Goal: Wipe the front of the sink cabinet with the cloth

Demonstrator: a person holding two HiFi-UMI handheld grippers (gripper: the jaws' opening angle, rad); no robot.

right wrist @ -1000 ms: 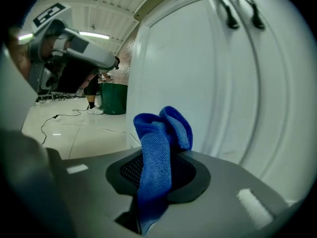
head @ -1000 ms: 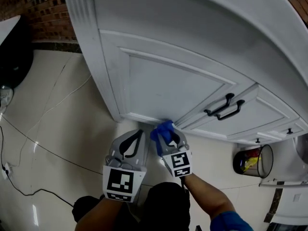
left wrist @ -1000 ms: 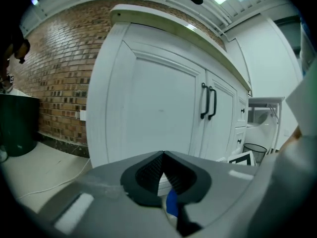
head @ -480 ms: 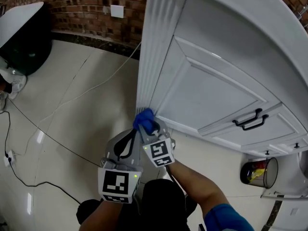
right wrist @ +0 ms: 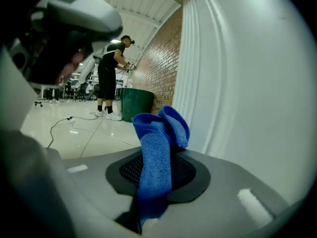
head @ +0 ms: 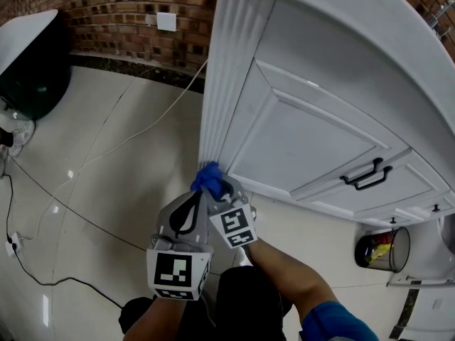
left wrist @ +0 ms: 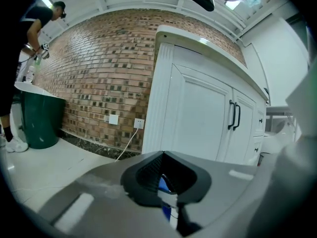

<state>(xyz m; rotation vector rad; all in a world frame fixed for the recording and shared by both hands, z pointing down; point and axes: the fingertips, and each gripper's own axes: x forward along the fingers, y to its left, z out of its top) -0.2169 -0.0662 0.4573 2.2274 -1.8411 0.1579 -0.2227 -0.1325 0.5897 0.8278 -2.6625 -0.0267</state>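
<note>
The right tool point(right wrist: 153, 182) has its jaws pinched on a blue cloth point(right wrist: 157, 148), which stands up from the grip in a folded bunch. In the head view that bunch touches the foot of the fluted post point(head: 220, 84) at the left end of the white sink cabinet point(head: 306, 133), just above the floor point(head: 106, 169). The left tool point(head: 190, 206) sits just to the left and nearer, jaws pressed together on nothing. A blue sliver shows past them in its own view, probably that same cloth. To the right on the cabinet front, two black handles point(head: 362, 175) sit side by side. A pale cable point(head: 153, 123) crosses the floor toward the far brick wall point(head: 121, 6).
</note>
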